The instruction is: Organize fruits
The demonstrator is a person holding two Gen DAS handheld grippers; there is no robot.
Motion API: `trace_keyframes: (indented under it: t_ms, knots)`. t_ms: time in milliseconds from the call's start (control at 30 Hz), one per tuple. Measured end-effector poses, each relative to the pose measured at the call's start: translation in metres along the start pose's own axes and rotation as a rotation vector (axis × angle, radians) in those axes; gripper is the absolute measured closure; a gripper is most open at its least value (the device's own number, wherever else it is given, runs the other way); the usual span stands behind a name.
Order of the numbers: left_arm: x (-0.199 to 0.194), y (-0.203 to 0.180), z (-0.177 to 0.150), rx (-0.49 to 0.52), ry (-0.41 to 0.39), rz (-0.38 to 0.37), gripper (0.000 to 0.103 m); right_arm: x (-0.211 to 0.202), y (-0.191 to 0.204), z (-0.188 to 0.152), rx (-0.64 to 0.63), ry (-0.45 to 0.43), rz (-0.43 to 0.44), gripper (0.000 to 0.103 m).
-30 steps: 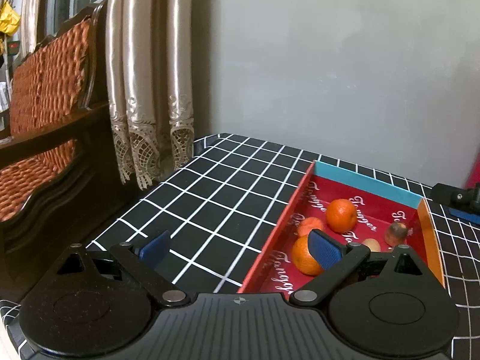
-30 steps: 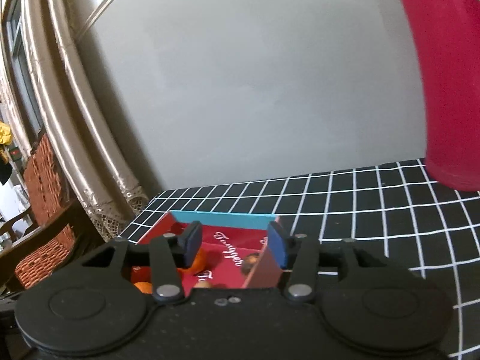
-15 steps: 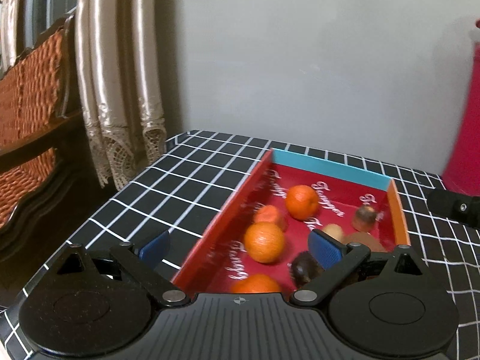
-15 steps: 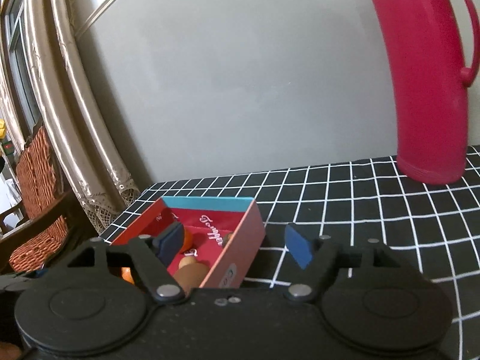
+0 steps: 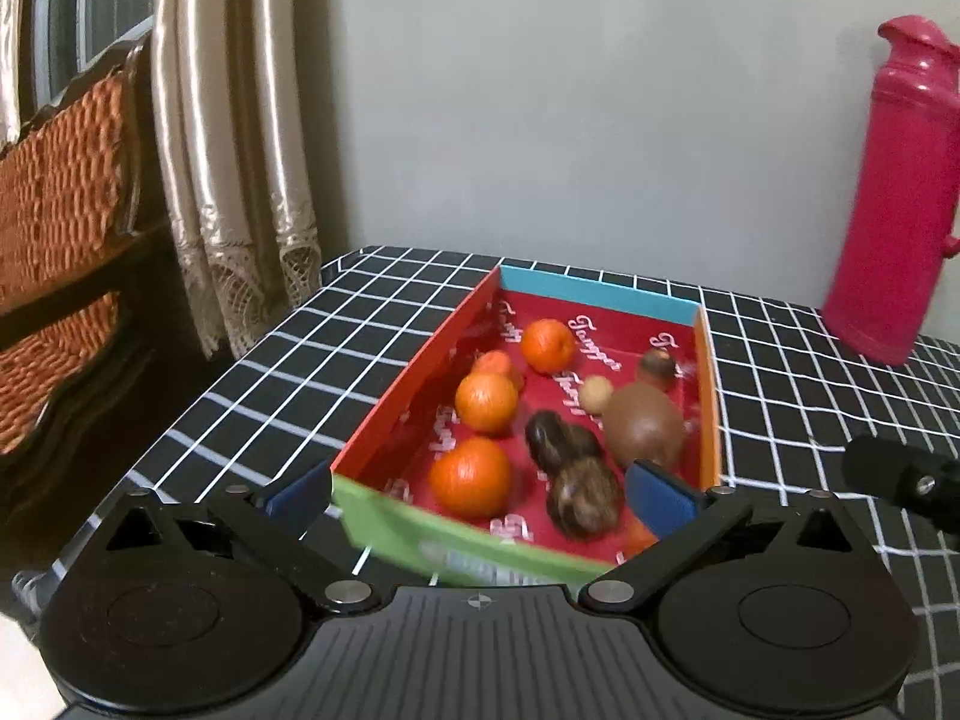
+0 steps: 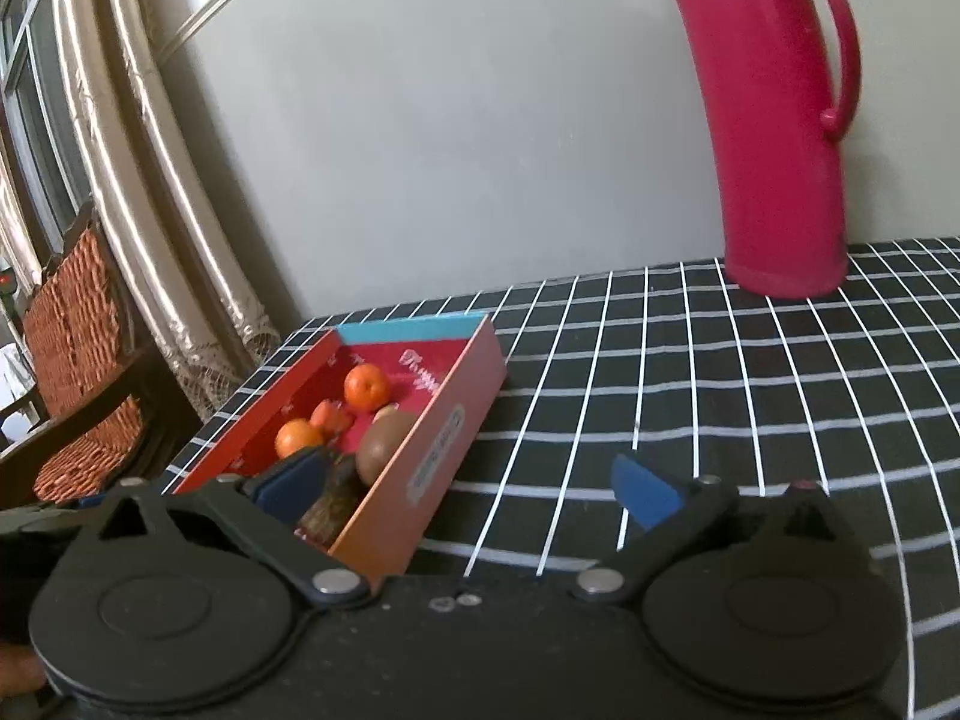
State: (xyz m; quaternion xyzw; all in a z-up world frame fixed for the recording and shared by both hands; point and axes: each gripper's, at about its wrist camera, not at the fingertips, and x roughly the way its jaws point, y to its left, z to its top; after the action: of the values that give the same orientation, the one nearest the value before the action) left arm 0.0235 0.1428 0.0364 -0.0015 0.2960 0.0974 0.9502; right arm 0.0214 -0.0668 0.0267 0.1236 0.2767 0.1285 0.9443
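A shallow cardboard box [image 5: 414, 384] with a red inside holds three oranges [image 5: 486, 402], a small orange piece, a round brown fruit [image 5: 645, 432] and darker brown fruits [image 5: 585, 498]. My left gripper [image 5: 480, 495] hovers at the box's green near wall, its jaws opening. One pad is outside the left corner and the other is over the inside; neither presses on anything. In the right wrist view the box [image 6: 444, 450] lies at lower left. My right gripper [image 6: 468, 487] is also opening, wide across the box's near right corner without touching it.
A tall pink thermos [image 6: 774, 120] stands at the back right of the black checked tablecloth [image 6: 690, 372]; the thermos [image 5: 894, 192] also shows in the left wrist view. A wooden chair [image 5: 60, 228] and curtains [image 5: 234, 150] are beyond the table's left edge.
The right jaws have spread wide from around the box's right wall. Both grippers have shifted, so the box sits centred in the left view and further left in the right view.
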Motion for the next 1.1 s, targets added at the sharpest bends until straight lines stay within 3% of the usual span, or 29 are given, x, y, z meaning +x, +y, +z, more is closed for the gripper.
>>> trace_keyframes:
  t_ms: [233, 467, 1100]
  knots:
    - [-0.055, -0.001, -0.005, 0.053, -0.024, 0.003, 0.000, -0.038, 0.018, -0.013, -0.022, -0.003, -0.022, 0.000]
    - [-0.085, 0.009, -0.002, 0.024, -0.037, -0.017, 0.000, -0.062, 0.028, -0.013, -0.033, -0.026, -0.023, 0.000]
    - [-0.097, 0.019, -0.001, 0.003, -0.053, -0.013, 0.000, -0.073, 0.042, -0.012, -0.045, -0.039, -0.011, 0.000]
